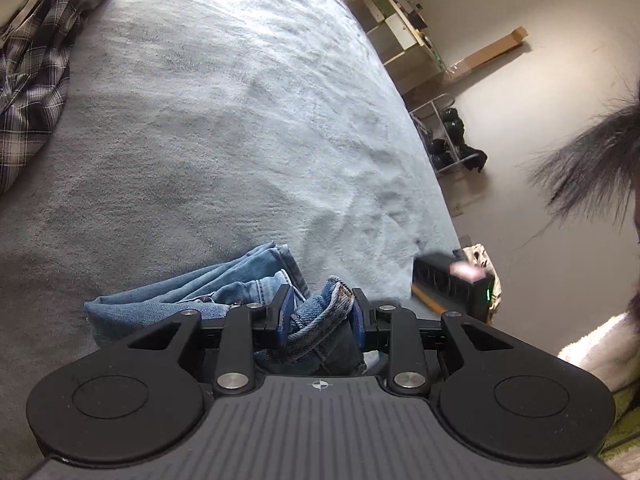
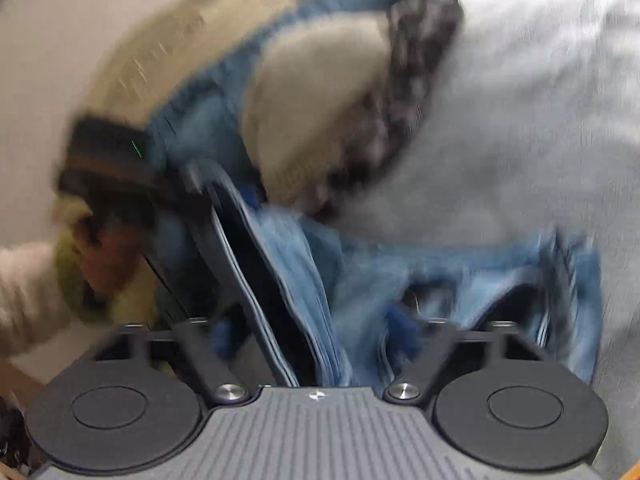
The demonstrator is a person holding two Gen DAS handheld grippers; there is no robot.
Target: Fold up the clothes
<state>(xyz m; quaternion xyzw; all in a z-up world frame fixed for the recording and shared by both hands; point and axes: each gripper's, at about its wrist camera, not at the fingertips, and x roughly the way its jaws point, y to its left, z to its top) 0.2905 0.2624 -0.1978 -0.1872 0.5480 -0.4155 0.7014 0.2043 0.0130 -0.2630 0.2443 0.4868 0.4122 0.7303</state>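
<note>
Jeans (image 1: 192,296) lie bunched on the grey blanket (image 1: 224,128) at the near edge of the bed, long axis running roughly left-right across the left wrist view, loose end trailing left. Left gripper (image 1: 320,312) is clamped on a thick fold of denim at the waistband end, blue pads pressing both sides. Right wrist view is heavily blurred: denim hangs ahead of the right gripper (image 2: 316,336), whose jaws stand apart, not pinching cloth. Plaid shirt (image 1: 32,64) sits crumpled at the far left, well apart from the jeans.
</note>
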